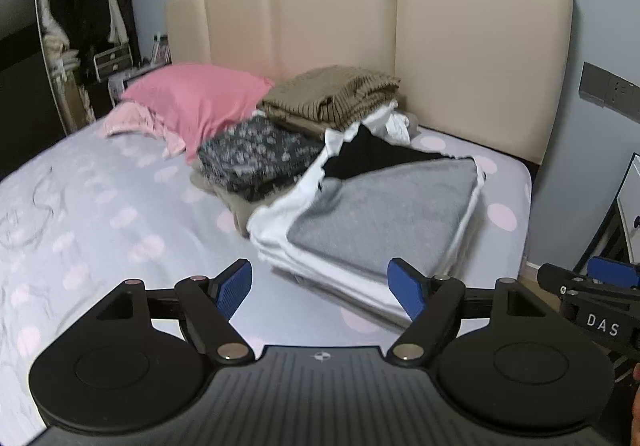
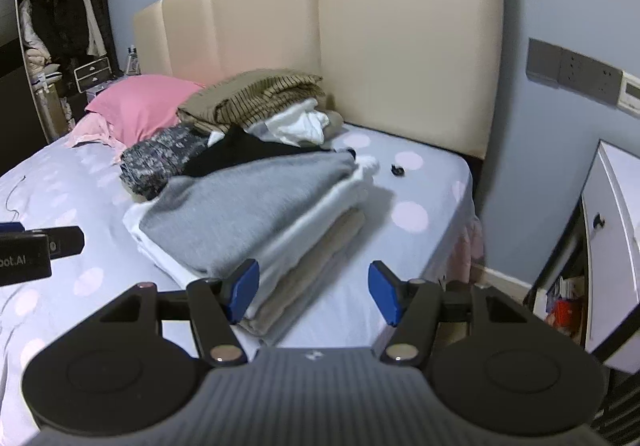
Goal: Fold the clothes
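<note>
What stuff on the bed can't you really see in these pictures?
- Small black object on the dotted sheet, right wrist view: too small to identify.
- Beige layers under the folded grey garment, right wrist view: covered, only edges show.
- Black garment, left wrist view: mostly tucked under white fabric.

The sheet was pale lilac with pink dots. The pillow was pink, the headboard cream. A grey jumper topped white and beige folds. Behind lay a black garment, a dark floral piece and an olive striped knit. The pads were blue.
</note>
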Available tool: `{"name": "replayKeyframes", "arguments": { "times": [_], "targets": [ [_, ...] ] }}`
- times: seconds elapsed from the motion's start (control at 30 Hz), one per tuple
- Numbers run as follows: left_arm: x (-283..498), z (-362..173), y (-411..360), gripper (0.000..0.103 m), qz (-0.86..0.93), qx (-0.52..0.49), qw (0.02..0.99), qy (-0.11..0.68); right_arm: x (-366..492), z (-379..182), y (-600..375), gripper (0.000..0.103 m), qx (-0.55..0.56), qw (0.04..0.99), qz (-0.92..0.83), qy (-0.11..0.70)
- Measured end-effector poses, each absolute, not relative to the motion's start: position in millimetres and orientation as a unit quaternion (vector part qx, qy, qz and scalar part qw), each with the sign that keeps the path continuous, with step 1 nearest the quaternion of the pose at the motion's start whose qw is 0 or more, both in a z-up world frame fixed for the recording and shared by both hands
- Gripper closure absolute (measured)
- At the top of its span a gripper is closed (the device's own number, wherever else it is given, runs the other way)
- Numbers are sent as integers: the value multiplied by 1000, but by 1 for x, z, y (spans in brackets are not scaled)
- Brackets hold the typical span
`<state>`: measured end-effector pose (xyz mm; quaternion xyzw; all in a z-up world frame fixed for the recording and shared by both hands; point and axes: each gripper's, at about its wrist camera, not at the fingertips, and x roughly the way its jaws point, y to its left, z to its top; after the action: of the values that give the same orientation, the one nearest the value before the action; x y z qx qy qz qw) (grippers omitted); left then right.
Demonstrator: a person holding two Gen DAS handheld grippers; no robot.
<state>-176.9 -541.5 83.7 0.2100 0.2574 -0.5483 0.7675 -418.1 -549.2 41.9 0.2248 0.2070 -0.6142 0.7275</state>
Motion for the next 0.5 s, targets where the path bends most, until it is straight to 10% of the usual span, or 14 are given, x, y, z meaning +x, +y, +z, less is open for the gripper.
{"name": "replayKeyframes", "arguments": {
  "times": [0.5],
  "targets": [
    [-183, 56, -532, 29, -539, 204, 761, 297, -419, 26, -549, 36, 226, 732, -608, 208]
  ]
}}
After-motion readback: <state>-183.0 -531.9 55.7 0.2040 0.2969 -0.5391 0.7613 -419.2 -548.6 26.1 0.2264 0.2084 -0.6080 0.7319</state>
